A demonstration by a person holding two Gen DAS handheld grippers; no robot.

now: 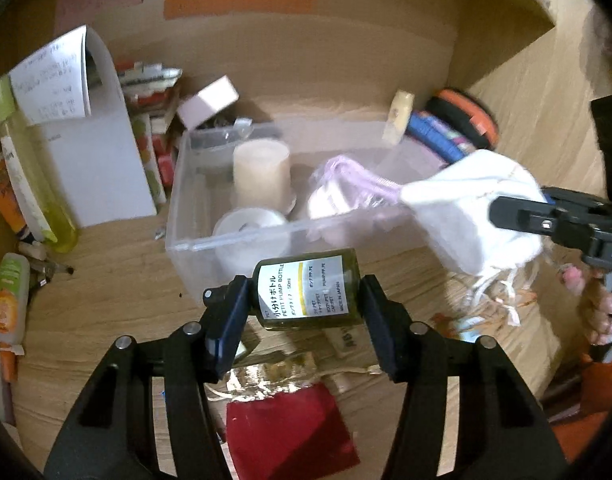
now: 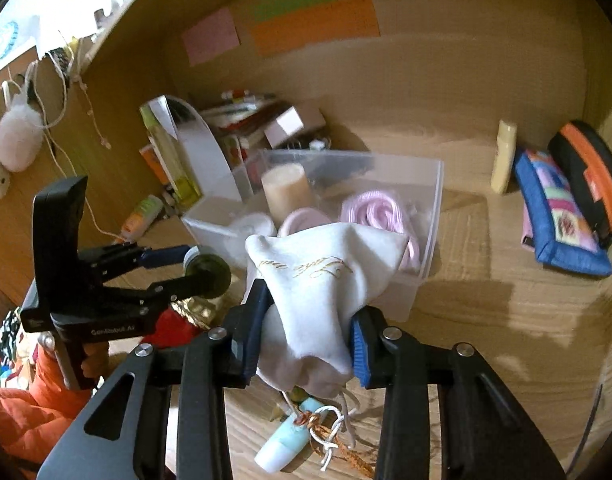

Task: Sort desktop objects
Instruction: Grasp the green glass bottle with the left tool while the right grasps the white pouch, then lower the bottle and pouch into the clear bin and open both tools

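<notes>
Left gripper (image 1: 306, 296) clamps the green pump bottle (image 1: 308, 290) sideways across its body, right gripper (image 2: 306, 336) pinches the white pouch (image 2: 318, 280) at mid-cloth, both at 6 o'clock of the clear bin (image 1: 225, 240), probably to drop in.

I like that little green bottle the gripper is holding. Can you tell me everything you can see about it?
The little green bottle is dark olive, see-through plastic by its look, with a white and yellow label reading "PETIT PUMP BOTTLE" and Japanese writing. It lies sideways in the air, clamped between the pads of the left gripper, just in front of the clear plastic box. Only the pads touch it. From the right wrist view its round end shows.
</notes>
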